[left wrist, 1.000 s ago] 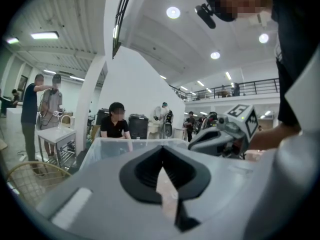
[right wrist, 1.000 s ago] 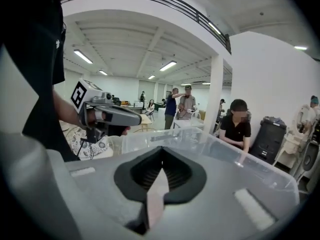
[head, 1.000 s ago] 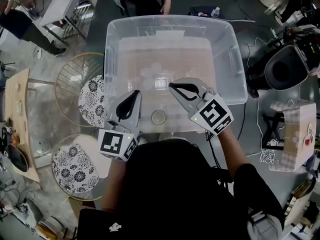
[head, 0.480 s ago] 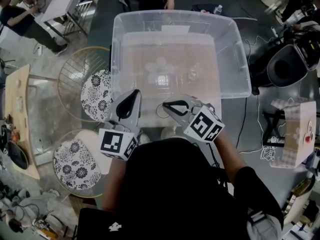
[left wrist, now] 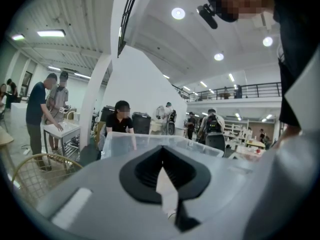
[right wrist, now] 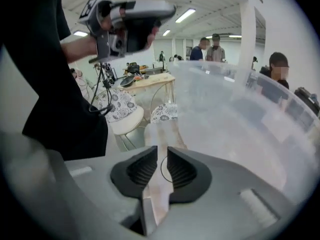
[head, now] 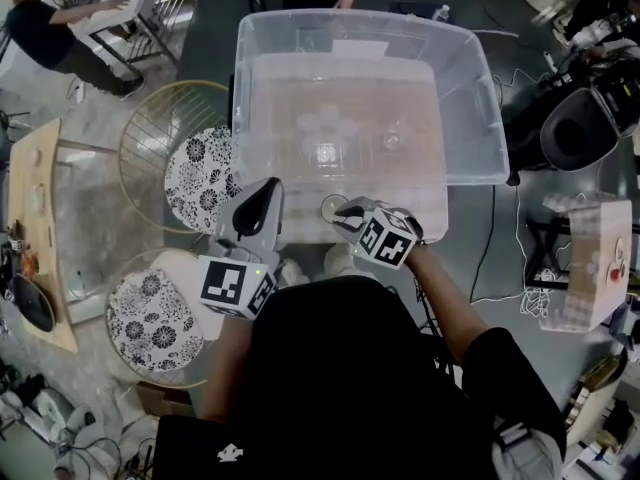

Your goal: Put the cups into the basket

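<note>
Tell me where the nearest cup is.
Head view, centre: the cup sits by the bin's near wall, between the right gripper's opening jaws, right of the left gripper.

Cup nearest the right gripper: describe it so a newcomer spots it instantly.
Find the big clear bin in the head view. On the table strip before its near wall stands a clear cup, between the opening jaws of the right gripper. It is the only cup outside the bin; the other cups sit inside.
</note>
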Available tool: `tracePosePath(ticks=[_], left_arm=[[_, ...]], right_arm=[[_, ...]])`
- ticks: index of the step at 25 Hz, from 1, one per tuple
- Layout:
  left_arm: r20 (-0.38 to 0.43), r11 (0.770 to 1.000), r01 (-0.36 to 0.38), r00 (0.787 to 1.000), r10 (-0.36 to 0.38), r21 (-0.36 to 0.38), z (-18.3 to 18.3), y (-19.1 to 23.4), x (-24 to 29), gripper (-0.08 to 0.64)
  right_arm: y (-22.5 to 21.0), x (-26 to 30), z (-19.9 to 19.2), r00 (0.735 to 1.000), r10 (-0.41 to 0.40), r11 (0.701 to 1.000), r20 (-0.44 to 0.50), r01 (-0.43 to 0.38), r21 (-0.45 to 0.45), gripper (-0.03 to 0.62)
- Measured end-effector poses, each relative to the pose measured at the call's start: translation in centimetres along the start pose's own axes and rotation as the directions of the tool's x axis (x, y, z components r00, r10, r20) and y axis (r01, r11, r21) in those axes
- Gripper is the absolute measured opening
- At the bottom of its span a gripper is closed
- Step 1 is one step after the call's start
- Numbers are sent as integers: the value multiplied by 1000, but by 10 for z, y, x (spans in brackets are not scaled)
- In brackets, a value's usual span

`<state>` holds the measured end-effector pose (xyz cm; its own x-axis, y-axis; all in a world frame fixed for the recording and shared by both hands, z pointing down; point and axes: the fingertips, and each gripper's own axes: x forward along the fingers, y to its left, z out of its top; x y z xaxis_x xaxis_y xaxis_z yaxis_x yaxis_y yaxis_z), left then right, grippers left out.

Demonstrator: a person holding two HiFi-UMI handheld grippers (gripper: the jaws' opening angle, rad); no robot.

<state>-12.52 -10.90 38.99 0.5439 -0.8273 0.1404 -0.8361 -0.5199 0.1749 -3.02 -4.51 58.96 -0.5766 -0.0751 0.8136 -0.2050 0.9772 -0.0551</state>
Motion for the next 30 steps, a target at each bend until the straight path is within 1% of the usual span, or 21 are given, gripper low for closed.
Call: tracePosePath(ticks=[3, 5, 13, 18, 24, 28, 30], left_arm=[[-5, 1000, -7, 1000, 7, -4, -4, 1, -9, 5], [-3, 1000, -17, 1000, 17, -5, -5, 3, -15, 5], [-16, 999, -39, 999, 39, -1, -9, 10, -37, 5], [-20, 999, -46, 999, 46, -3, -12, 12, -47, 5], [-20, 999, -43, 999, 43, -1, -14, 13, -58, 5], [-24, 1000, -28, 999, 28, 4, -16, 11, -60, 5], [-28, 1000, -28, 999, 28, 3, -16, 10, -61, 5]], right_arm=[[4, 30, -28, 995, 13, 1000, -103, -13, -1, 81], [5, 44, -40, 988, 17, 1000, -154, -18, -11, 89], [6, 87, -61, 953, 25, 997, -301, -47, -66, 97], [8, 106, -72, 929, 27, 996, -369, -55, -66, 97], [9, 122, -85, 893, -23, 995, -450, -23, -95, 97], [4, 125, -88, 869, -61, 993, -491, 3, -119, 51], [3, 125, -89, 862, -69, 991, -503, 3, -131, 46]])
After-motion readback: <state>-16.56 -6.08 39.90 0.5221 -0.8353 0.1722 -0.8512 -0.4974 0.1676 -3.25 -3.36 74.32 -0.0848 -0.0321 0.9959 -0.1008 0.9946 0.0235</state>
